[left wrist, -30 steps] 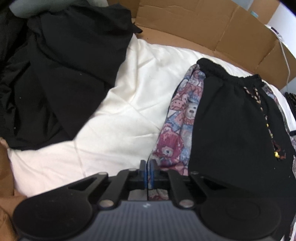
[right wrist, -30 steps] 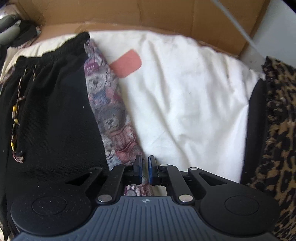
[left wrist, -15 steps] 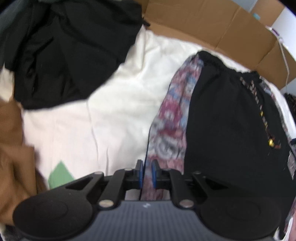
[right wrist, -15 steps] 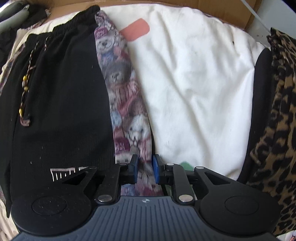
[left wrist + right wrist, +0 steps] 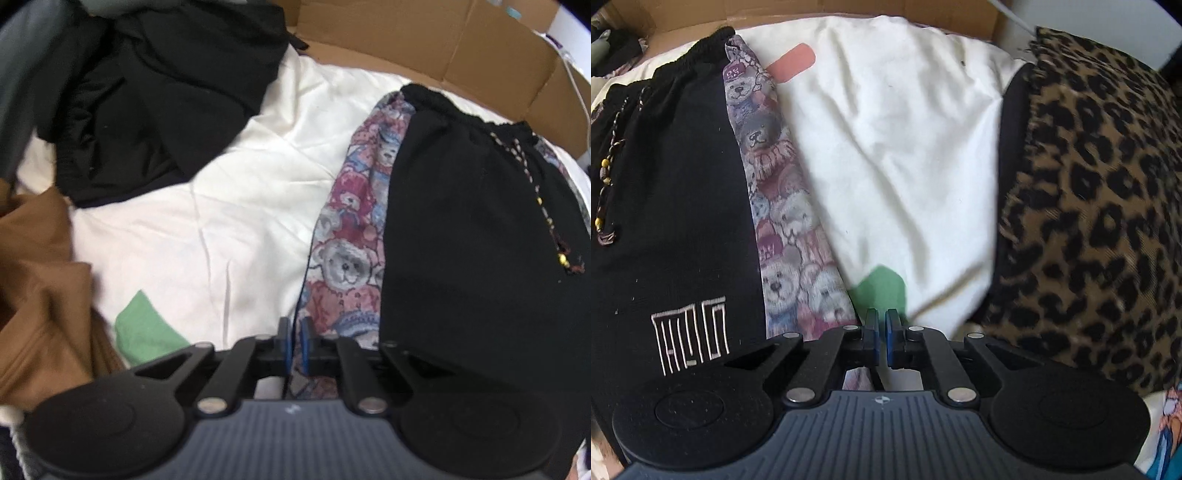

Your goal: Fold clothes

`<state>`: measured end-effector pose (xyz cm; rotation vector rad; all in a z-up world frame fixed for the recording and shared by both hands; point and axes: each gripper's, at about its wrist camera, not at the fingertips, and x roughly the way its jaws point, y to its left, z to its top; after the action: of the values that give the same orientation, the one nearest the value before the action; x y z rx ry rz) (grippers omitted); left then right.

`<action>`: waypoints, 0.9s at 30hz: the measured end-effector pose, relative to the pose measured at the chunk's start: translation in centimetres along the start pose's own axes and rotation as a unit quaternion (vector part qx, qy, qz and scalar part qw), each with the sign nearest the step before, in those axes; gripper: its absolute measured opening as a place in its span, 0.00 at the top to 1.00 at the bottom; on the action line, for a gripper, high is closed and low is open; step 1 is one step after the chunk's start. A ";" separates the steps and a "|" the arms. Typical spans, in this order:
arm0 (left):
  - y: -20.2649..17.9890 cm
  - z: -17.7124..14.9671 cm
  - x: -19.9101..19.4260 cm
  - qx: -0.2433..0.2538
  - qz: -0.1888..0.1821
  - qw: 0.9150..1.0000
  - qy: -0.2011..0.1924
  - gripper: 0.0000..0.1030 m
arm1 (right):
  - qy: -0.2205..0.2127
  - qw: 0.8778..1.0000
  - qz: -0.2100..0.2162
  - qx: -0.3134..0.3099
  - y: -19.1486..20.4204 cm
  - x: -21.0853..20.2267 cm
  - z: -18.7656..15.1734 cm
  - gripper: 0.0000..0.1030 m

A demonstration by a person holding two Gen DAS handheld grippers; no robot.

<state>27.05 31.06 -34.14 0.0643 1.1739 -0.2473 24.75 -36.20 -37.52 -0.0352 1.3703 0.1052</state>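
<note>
White bedding (image 5: 236,221) forms the work surface, bounded along the top of both views by a cardboard wall (image 5: 424,40). Open sheet lies at frame centre in each view: in the left wrist view between the black clothes pile (image 5: 159,96) at upper left and the shorts (image 5: 480,240) at right; in the right wrist view between the shorts (image 5: 672,192) at left and a leopard-print garment (image 5: 1100,192) at right. A brown garment (image 5: 40,288) crowds the left edge of the left view. The shorts are black with an elastic waistband, a beaded drawstring (image 5: 543,206), a white line logo (image 5: 690,336) and teddy-bear print side panels (image 5: 351,236). Left gripper (image 5: 294,336): jaws nearly closed at the lower edge of the bear panel; whether fabric is pinched cannot be determined. Right gripper (image 5: 881,332): jaws nearly closed, narrow gap, over a green patch (image 5: 882,288) beside the other bear panel; contact with fabric cannot be determined. Gripper bodies hide the shorts' lower hem.
</note>
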 end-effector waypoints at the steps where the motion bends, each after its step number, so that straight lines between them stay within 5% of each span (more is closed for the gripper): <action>1: -0.1 -0.4 -0.6 -0.002 -0.001 1.000 -0.005 0.93 | -0.001 1.000 0.003 0.003 -0.2 -0.3 -0.3 0.96; 10: -1.1 -3.7 -4.1 -0.025 0.008 0.999 -0.025 0.93 | -0.006 0.999 0.026 0.029 -0.8 -0.5 -2.8 0.87; 15: -1.7 -5.5 -5.5 -0.026 0.019 0.999 -0.027 0.93 | -0.040 0.997 0.048 0.051 -1.7 -2.3 -2.9 0.60; 19: -1.6 -6.8 -6.6 -0.056 0.006 0.998 -0.026 0.93 | -0.060 0.995 0.051 0.062 -3.2 -3.7 -3.9 0.60; 27: -2.1 -8.6 -6.7 -0.083 -0.016 0.996 -0.008 0.92 | -0.005 0.996 0.072 0.045 -3.1 -1.6 -6.8 0.61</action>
<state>16.36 31.66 -31.20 -0.1023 1.1772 -0.1776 18.05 -39.99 -37.39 0.1402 1.3663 0.1633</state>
